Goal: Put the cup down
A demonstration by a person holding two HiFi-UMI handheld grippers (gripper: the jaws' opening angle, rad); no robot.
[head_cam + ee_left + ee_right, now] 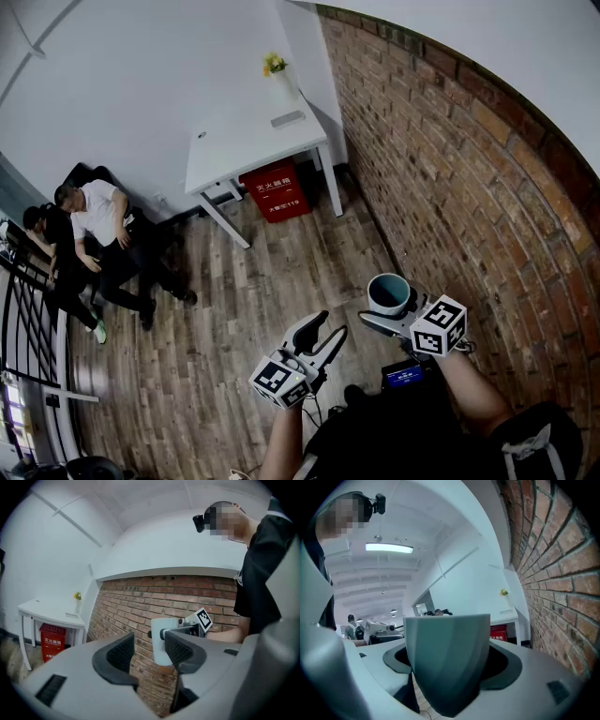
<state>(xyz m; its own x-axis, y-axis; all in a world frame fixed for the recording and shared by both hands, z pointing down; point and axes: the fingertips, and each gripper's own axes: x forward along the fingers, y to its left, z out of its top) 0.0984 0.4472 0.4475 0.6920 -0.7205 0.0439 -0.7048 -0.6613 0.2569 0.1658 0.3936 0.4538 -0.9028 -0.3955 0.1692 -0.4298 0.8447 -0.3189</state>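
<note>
light: bright, even, ceiling strip (389, 548) | edges: fisheye-bent, dark corners | focus: near cup (447, 660) perhaps soft

The left gripper (328, 330) holds its jaws apart, empty; the right gripper (388, 311) clamps the cup (388, 289).

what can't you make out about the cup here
Whether the cup holds anything: its inside is dark and small in the head view.
What lies right below it: the cup's body blocks the right gripper view.
The flat grey item on the white table: too small to name in the head view.
</note>
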